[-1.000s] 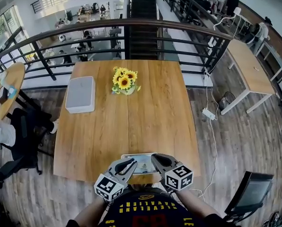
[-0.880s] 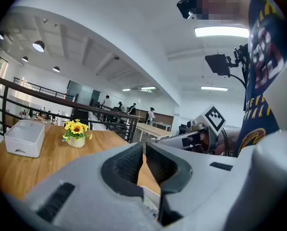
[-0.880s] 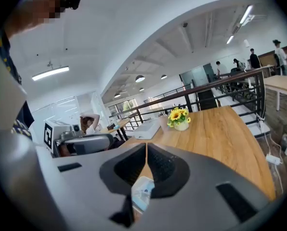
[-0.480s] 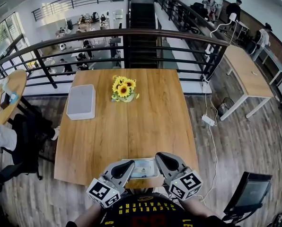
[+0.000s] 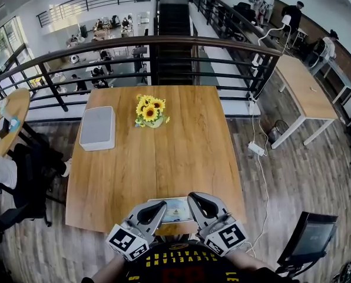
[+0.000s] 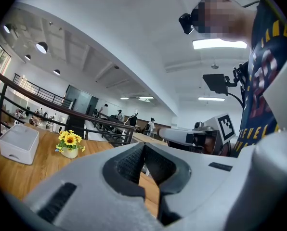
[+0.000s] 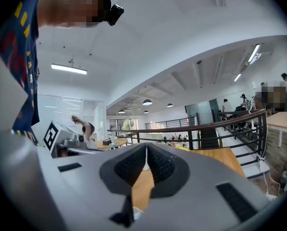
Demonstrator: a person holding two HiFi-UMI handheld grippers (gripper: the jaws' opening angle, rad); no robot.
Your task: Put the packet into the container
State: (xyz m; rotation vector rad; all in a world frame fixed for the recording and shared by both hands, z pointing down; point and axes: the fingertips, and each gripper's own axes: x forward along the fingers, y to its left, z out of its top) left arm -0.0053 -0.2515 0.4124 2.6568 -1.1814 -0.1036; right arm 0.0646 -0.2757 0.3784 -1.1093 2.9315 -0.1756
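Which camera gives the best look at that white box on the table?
The head view: the white box lies whole and unobstructed, seen from above, left of the sunflowers. The left gripper view catches it side-on at the picture's edge. The right gripper view doesn't show it.

A wooden table with three things on it

The table (image 5: 187, 158) is brown wood and has a square top. A white container (image 5: 97, 127) with its lid on sits by the left edge, on the far half. A little pale pot (image 5: 154, 122) of yellow sunflowers (image 5: 149, 109) stands near the middle of the far half, to the right of the container and not touching it. A flat packet (image 5: 174, 209) lies at the near edge, well apart from the other two.
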